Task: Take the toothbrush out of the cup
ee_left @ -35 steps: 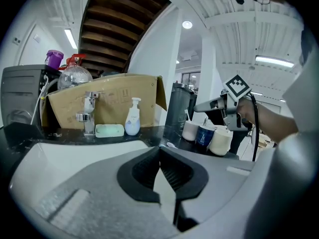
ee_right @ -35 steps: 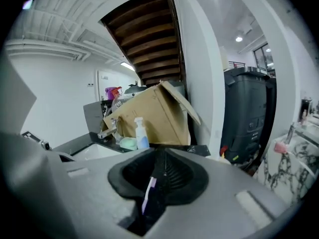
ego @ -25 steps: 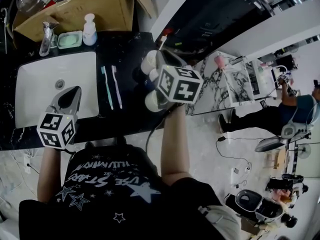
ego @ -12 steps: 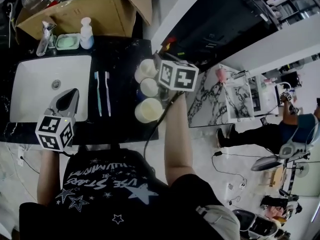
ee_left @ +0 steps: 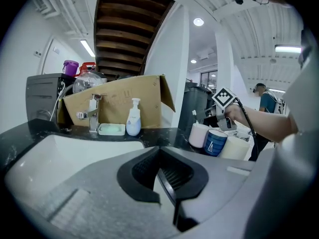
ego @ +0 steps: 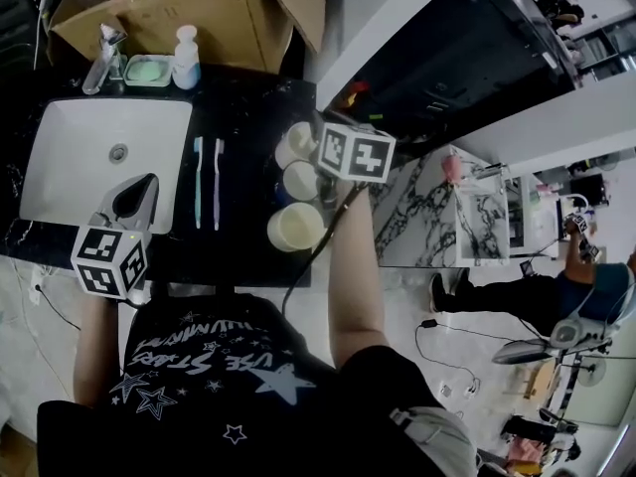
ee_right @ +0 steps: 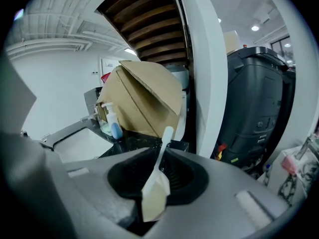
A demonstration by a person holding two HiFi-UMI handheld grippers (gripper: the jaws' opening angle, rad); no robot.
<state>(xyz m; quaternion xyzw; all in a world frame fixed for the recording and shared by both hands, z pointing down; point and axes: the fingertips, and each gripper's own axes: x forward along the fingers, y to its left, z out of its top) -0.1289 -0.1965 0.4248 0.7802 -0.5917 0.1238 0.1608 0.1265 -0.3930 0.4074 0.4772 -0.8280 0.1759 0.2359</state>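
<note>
Right gripper [ee_right: 167,153] was seen clamped on the white toothbrush [ee_right: 166,133], its jaws just closed further on the handle, narrow end pointed away and up. The brush was held over the row of three cups [ego: 301,180] on the dark counter [ego: 248,107]; whether it was fully clear of a cup could not be told. Left gripper [ee_left: 160,157] was held over the sink [ego: 70,157] edge, jaws together, nothing between.

Dark counter [ego: 248,102] holds a sink [ego: 70,167], two flat toothbrushes [ego: 197,182], three cups [ego: 295,228], soap dish [ego: 149,70], pump bottle [ego: 185,60].
</note>
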